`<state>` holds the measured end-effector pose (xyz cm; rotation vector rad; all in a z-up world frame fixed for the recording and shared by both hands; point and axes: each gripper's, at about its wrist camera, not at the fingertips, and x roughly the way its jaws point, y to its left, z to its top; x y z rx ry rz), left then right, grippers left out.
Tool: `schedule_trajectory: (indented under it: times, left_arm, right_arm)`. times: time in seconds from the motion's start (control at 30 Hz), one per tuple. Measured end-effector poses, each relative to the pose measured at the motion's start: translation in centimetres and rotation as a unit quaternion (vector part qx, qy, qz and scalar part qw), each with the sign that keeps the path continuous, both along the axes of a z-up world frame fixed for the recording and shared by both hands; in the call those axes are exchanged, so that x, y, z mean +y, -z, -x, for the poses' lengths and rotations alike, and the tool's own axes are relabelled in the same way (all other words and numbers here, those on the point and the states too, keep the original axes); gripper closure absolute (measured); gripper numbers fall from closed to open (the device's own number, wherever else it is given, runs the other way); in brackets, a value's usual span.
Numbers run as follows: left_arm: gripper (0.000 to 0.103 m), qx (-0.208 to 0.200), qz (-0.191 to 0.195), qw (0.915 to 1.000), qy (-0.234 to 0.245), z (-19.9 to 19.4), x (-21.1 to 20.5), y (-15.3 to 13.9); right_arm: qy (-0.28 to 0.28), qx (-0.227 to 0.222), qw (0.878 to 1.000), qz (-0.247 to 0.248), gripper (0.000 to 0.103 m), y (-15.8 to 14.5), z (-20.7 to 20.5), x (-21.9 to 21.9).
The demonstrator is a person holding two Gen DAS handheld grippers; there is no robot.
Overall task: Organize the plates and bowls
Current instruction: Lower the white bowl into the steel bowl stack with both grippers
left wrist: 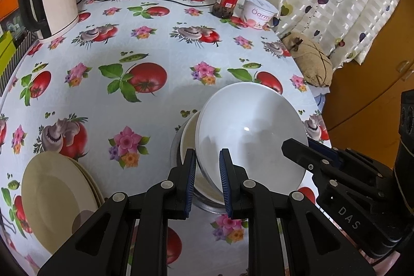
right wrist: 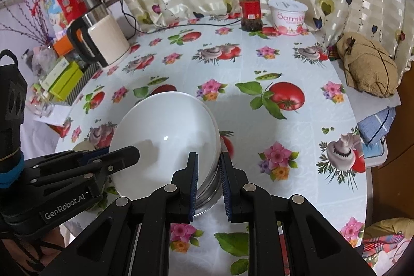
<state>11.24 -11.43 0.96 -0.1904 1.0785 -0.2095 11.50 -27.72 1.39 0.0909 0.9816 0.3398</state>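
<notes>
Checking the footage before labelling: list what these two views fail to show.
- Cream bowl: mostly hidden by the white bowl, left wrist view.
- Plate stack: count unclear, left gripper covers its edge.
- Steel bowl: only a sliver shows, right wrist view.

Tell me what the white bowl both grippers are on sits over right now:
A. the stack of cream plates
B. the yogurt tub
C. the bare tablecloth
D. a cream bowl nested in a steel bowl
D: the white bowl tilts over a cream bowl inside a steel bowl.
</notes>
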Motion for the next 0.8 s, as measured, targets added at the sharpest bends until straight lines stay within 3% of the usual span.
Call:
schedule_trajectory:
  times: [0.8]
  left_arm:
    - [0.083,0.000,-0.004,1.0000,-0.003,-0.4,0.6,0.5]
  right_arm:
    - [-0.009,0.019,1.000,0.005,0.085,1.6,-0.7,0.8]
